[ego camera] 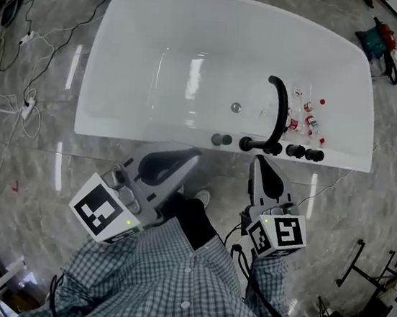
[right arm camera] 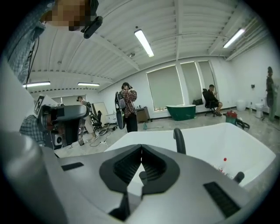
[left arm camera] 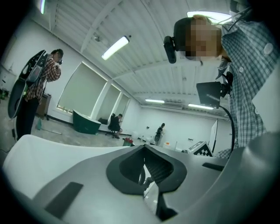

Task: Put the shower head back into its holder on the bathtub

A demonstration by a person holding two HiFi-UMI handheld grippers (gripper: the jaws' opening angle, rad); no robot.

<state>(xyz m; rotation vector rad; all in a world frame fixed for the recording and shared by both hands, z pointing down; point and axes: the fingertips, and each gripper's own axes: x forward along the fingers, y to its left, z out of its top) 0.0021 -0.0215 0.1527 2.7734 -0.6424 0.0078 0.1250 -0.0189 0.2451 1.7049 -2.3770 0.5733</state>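
A black curved shower head (ego camera: 279,107) stands upright on the near rim of the white bathtub (ego camera: 125,57), among a row of black knobs (ego camera: 221,140). In the right gripper view it shows as a black hooked post (right arm camera: 178,140) just beyond the jaws. My left gripper (ego camera: 188,159) is up in front of my chest, short of the rim, with its jaws together and nothing in them (left arm camera: 144,148). To its right, my right gripper (ego camera: 259,159) is also shut and empty (right arm camera: 141,148), just short of the knobs.
Several small red-and-white bottles (ego camera: 307,119) lie inside the tub by the shower head. A drain (ego camera: 235,107) sits mid-tub. Cables (ego camera: 26,37) trail on the marble floor at the left, and a black stand (ego camera: 358,269) is at the right. Other people stand in the room (right arm camera: 126,107).
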